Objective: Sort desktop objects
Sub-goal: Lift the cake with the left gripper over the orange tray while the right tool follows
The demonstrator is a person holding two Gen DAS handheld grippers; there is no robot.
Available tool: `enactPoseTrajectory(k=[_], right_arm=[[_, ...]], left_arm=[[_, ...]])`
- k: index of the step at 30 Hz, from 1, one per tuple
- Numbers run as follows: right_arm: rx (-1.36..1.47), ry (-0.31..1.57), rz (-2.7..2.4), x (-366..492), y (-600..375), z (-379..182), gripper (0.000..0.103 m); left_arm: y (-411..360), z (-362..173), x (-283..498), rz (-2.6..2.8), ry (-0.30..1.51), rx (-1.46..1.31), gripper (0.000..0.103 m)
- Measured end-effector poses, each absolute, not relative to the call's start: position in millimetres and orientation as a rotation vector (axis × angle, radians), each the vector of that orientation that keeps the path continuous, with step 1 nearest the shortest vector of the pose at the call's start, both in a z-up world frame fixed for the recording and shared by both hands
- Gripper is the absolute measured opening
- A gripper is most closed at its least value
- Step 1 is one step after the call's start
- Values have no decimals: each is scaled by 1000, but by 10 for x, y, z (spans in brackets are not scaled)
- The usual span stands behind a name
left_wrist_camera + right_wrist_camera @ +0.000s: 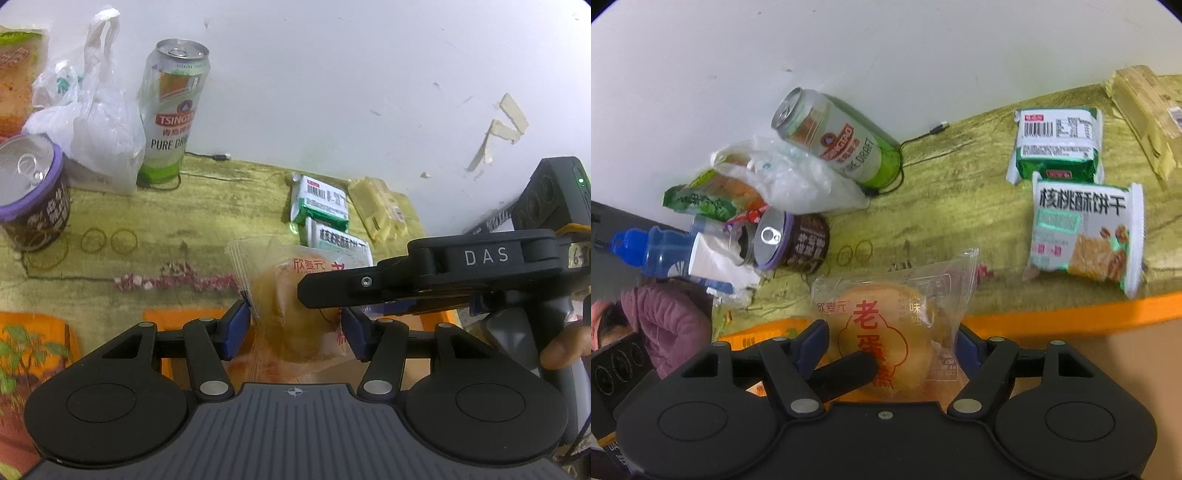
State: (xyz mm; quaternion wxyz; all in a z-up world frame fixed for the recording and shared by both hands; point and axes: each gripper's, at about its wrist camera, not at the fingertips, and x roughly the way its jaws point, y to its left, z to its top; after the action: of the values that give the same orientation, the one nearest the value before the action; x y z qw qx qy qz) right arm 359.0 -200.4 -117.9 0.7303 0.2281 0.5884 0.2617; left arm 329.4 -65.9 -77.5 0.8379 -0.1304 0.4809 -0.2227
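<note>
Cake packet [879, 314], right up front, nipped from two directions at once. Pinched across its width by the left gripper [297, 326], blue pads pressed into the clear wrapper on either side. Pinched again by the right gripper [890, 332], jaws set wider, wrapper edges against both pads, and one black finger of the left tool lying across the cake's lower left. Appears to be held just above the near edge of the patterned tablecloth [184, 206], though contact underneath cannot be made out.

Handling, as a judgement: light, soft, easily squashed. Round sponge inside, slippery crinkly film outside. Best taken across the cake's body with a gentle squeeze, not by the loose sealed end alone, where film could slide out of the pads. No hard clamping, or a flattened cake.

Further out on the cloth: two rubber bands [109, 240] lying flat, just beside a purple-rimmed tin [33, 206]. Over to the other side, two green-and-white biscuit packs [1086, 236], touching end to end, with a yellowish pack [376, 210] just beyond.

At the back: tall green beer can [173, 110], upright, against a crumpled white plastic bag [96, 122]. Behind all that, bare scuffed wall [332, 74].
</note>
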Motion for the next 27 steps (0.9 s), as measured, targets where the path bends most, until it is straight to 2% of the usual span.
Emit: enactPoseTrajectory(k=[11, 27], right_arm=[[482, 1301, 596, 3176, -2132, -1183, 70], [487, 1365, 622, 2643, -2174, -1491, 70]], left_arm=[[-734, -784, 2840, -460, 1013, -280, 54], [-707, -1020, 2303, -414, 1078, -284, 54]])
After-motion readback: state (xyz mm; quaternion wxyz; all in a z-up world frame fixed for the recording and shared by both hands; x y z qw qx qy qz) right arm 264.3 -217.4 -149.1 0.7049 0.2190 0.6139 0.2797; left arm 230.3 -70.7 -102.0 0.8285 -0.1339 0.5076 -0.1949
